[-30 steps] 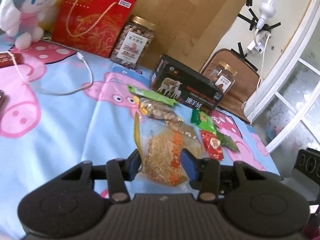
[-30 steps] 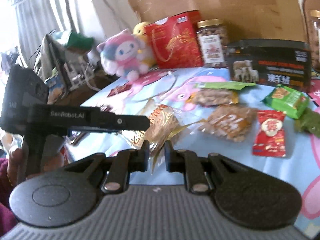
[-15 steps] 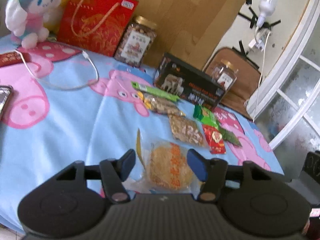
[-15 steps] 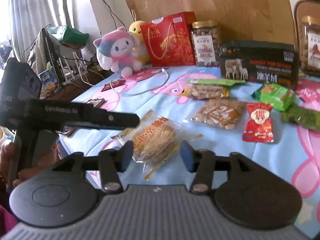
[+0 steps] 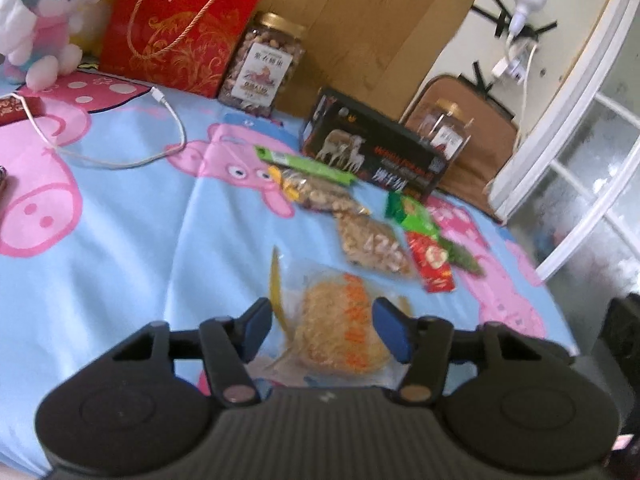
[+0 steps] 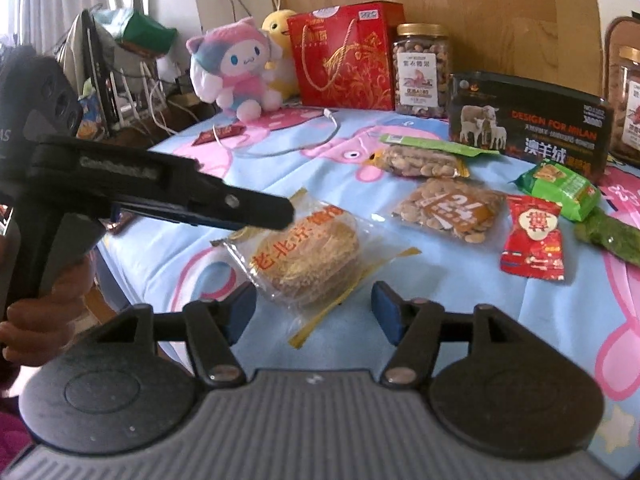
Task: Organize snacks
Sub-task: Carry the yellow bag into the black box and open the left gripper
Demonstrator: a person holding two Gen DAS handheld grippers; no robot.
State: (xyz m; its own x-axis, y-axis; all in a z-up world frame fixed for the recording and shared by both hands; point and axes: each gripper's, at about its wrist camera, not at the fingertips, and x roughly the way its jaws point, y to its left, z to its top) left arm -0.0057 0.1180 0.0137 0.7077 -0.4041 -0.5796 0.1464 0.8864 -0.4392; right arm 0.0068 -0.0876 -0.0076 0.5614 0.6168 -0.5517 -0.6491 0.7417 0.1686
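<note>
Right wrist view: both grippers' fingers wide apart, empty, noodle-cake packet (image 6: 306,258) lying lower centre; next, likely picking another snack.

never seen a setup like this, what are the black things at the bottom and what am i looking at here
Those black shapes are handheld two-finger grippers, one in each of a person's hands; no robot arm. Each picture comes from a fisheye camera on a gripper, looking along its fingers. The left gripper and right gripper are both open and hold nothing. Between their fingers lies a clear-wrapped shredded pastry on a blue cartoon-pig sheet. Beyond it lie two nut packets, a red packet and a green packet. At the back stand a dark box, a nut jar, a red gift bag and a plush toy.
</note>
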